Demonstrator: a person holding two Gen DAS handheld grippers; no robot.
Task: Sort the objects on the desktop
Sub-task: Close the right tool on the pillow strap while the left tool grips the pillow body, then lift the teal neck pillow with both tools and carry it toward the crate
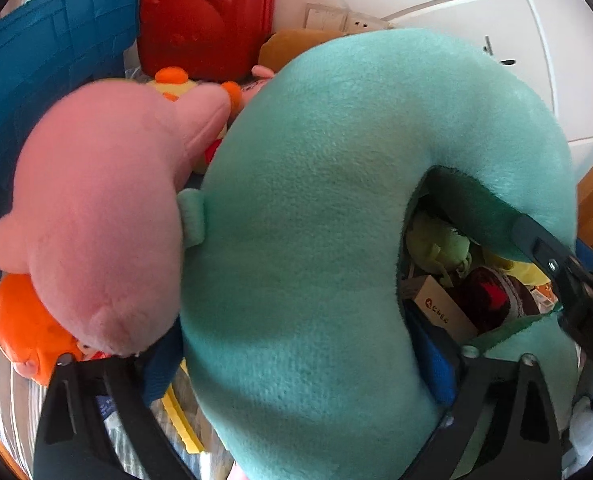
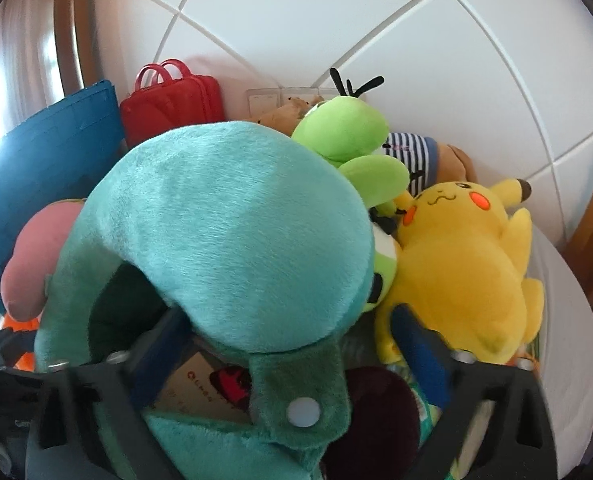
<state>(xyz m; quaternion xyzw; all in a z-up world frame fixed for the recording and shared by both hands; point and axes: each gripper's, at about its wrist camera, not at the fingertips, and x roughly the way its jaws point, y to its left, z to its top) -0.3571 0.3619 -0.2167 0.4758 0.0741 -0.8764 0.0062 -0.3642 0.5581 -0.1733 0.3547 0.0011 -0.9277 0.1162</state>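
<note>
You've got the teal U-shaped neck pillow [image 1: 316, 220] up over the toy pile with both tools on it, so the trick here is to keep it level and move both hands together, otherwise the soft thing folds and drags plushies along. Going left to right: the blue crate [image 1: 36, 80] stands at the far left, the red toy suitcase [image 1: 206, 26] is behind against the wall, and the pink plush [image 1: 96, 216] is pressed right against the pillow's outer curve, on top of an orange plush [image 1: 28, 328], so lift clear of that one first, I'd guess it snags. Your left gripper [image 1: 292, 392] is spread wide around the thick arm of the pillow; the fingers sit on either side, but I honestly can't tell if they're really pinching it. Over on the other camera, your right gripper [image 2: 288, 332] also straddles the pillow [image 2: 224, 232] near the snap-button strap [image 2: 302, 410], jaws fairly wide, left finger tucked inside the U, and again the grip itself isn't clear. On its right sit the green frog plush [image 2: 348, 136] and the yellow Pikachu plush [image 2: 464, 256], both close, the frog touching the pillow. Watch that dangling strap, it could hook something below.
</note>
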